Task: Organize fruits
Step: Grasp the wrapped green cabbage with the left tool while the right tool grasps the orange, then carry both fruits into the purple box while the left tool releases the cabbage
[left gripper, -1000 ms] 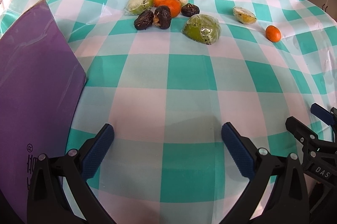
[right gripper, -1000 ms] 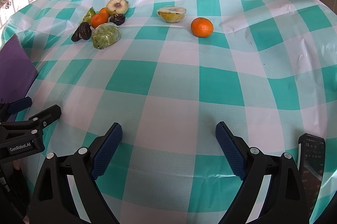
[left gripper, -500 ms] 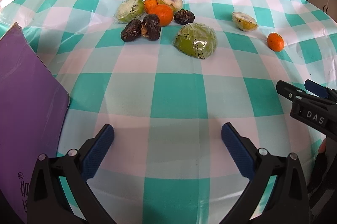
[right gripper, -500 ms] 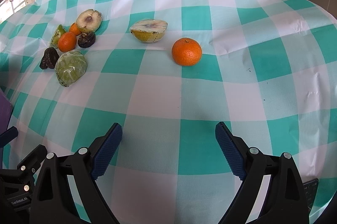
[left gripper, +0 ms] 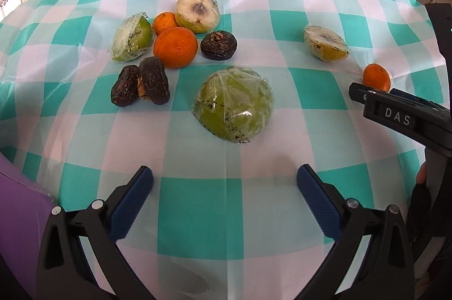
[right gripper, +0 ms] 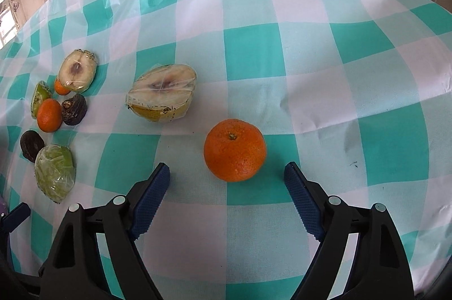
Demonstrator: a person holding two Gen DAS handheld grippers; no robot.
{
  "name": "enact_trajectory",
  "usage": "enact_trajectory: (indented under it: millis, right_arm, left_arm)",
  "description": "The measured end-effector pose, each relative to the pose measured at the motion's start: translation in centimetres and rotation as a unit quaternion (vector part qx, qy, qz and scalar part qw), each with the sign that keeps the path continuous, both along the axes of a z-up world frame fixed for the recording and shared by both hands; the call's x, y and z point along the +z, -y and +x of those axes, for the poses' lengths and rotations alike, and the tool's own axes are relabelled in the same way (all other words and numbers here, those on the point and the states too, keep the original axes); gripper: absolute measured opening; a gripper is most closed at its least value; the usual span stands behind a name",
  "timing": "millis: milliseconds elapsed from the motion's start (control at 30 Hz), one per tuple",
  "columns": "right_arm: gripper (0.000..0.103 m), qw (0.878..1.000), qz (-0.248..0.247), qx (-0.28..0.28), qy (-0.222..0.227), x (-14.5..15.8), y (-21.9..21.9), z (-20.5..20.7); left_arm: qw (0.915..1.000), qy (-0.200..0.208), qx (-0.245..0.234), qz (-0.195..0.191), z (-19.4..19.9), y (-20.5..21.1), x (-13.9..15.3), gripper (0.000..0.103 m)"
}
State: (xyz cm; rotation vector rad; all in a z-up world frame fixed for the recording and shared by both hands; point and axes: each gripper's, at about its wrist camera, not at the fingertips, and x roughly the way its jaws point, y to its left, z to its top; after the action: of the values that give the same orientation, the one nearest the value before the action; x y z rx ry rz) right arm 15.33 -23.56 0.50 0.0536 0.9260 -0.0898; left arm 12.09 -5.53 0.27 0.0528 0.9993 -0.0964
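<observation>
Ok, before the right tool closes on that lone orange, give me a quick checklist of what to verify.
1. Right tool open: ok, jaws spread wide.
2. Lone orange lined up: ok, it sits roughly centred just ahead of the tips, not yet between them.
3. Nothing crowding the grasp: ok, the wrapped half fruit lies apart, to the left.
4. Orange resting on the checked tablecloth: ok.
5. Left tool out of the way: ok, open, facing the wrapped green fruit.
6. Drop-off spot: cannot tell.
</observation>
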Motion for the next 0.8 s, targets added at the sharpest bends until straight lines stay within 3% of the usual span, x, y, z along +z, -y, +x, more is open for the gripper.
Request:
enact_trajectory:
  millis: [67,167,233,333,433,567,800]
  right_arm:
    - [0.068,1.000,-0.004,0.007,0.005,0.1,-0.4,0.5]
    - [0.041,1.000,-0.006,0.004,0.016,0.3,-0.6,0.5]
    - [0.040,1.000,0.009,0.007,0.021,0.3,-0.3,0.5]
    - [0.039,0.999,0.044,-0.004,0.031,0.3,0.9,0.2]
    - [0.039,0.996,0.076,-0.011,0.047,0.4,1.8,-0.3]
    - [0.039,0.995,0.086,0.001,0.057,0.8,2.3,-1.4]
    - [0.039,0.992,0.096,0.018,0.076,1.0,-0.4,-5.1]
  left_arm:
    - [1.0000,0.002,0.004,-0.001,1.1,0.2,0.1,0.100]
    - [0.9999,0.013,0.005,0.003,2.6,0.6,0.3,0.083]
    - [0.9996,0.028,-0.005,0.001,3.1,0.9,0.6,0.063]
    - [0.9990,0.043,0.001,0.015,2.9,1.3,0.8,0.060]
    - [0.9975,0.068,0.019,0.002,1.1,0.8,2.0,0.060]
    - [0.9960,0.081,0.032,-0.020,-2.5,-0.3,3.3,0.060]
    - [0.9881,0.135,0.071,-0.016,-8.6,-3.3,6.5,0.060]
